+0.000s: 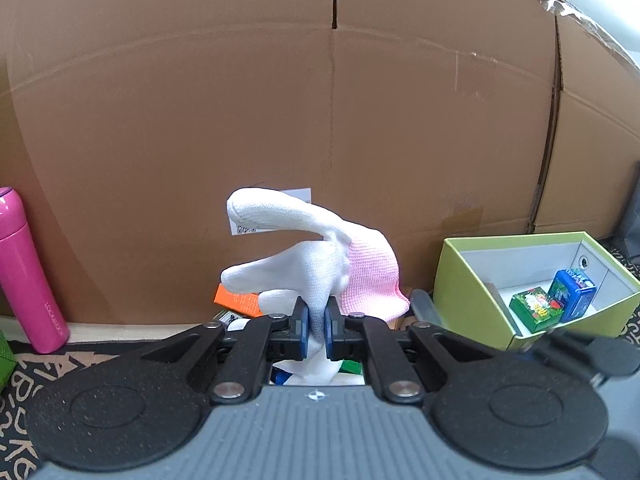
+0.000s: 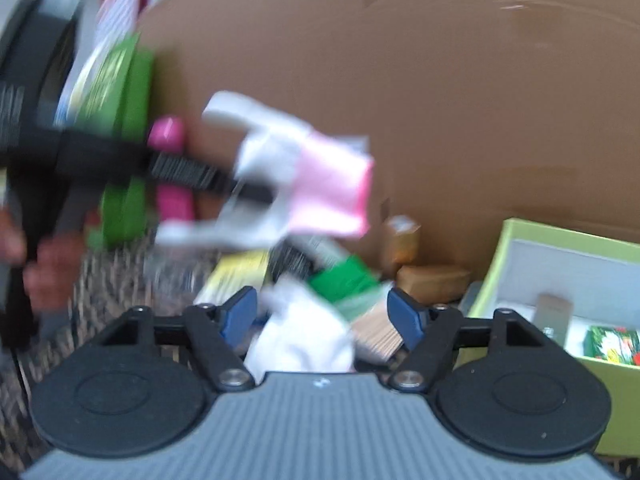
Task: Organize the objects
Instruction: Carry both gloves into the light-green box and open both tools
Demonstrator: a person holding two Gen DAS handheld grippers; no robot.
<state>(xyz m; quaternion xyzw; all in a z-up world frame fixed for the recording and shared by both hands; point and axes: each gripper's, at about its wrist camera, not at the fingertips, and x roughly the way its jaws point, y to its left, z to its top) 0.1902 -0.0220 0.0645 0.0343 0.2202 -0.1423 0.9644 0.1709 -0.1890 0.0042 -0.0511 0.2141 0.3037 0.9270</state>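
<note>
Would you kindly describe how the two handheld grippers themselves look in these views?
Both look alike: the left gripper and right gripper each have a grey ribbed body, two round black textured discs, black linkage arms with silver rivets, and blue pads on the fingers. No cables or sleeves show.

brown cardboard wall behind letter-patterned mat
</note>
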